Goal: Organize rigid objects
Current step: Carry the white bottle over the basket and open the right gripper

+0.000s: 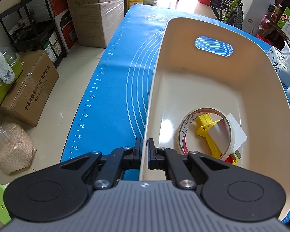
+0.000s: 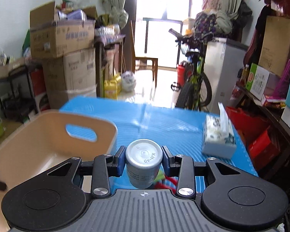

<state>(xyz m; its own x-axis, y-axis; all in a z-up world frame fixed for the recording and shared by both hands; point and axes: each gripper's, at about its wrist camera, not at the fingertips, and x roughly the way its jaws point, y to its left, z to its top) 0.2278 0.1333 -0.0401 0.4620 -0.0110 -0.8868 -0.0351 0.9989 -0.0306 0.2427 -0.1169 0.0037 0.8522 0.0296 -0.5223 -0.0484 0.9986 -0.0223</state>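
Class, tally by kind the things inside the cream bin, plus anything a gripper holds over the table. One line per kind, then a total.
Tape roll: 1
Yellow plastic tool: 1
White card: 1
Small white bottle, in the right gripper: 1
Total: 4

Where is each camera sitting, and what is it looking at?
Left wrist view: sits on the left gripper, looking down into the beige basket; its black fingers pinch the basket's wall.
Right wrist view: sits on the right gripper, looking across the blue mat toward the bright window; its fingers squeeze a white bottle.
Shared: basket, blue mat, tissue pack, green bicycle.
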